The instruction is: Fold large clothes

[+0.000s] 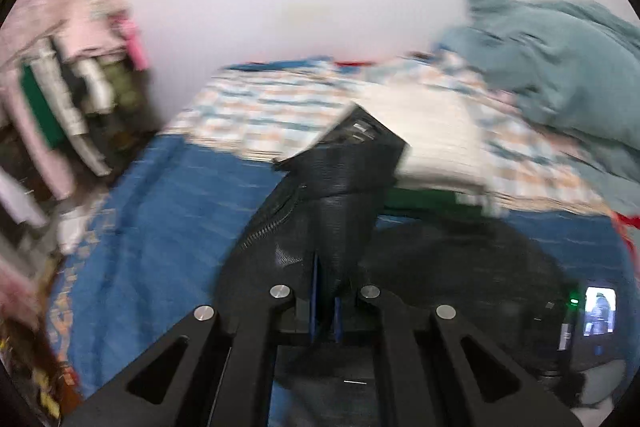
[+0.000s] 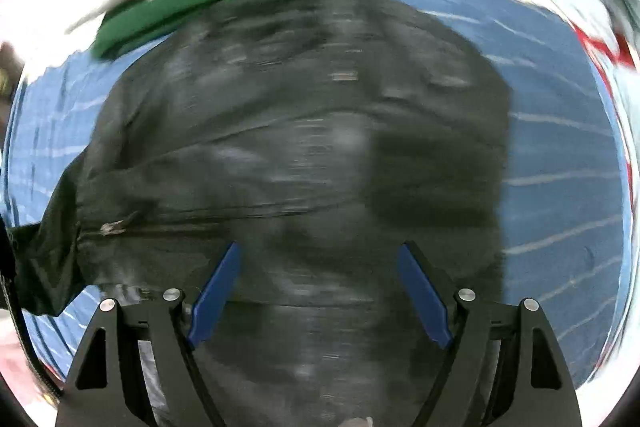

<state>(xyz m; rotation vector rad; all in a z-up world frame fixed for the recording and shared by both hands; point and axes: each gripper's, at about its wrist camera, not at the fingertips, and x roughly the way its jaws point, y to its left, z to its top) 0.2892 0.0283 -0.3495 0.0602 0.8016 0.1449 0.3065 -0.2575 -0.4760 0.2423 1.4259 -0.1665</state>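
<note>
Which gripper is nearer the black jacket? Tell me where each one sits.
Left. The left gripper is shut on a raised part of the black jacket, touching it. The right gripper is open over the jacket spread on the blue bedcover, with nothing between its fingers.

We see the black zippered leather jacket [image 2: 304, 147] lying on the blue bedsheet [image 2: 560, 155], with a folded green garment [image 2: 168, 11] behind it and a crumpled teal cloth [image 1: 560, 67] farther right.
</note>
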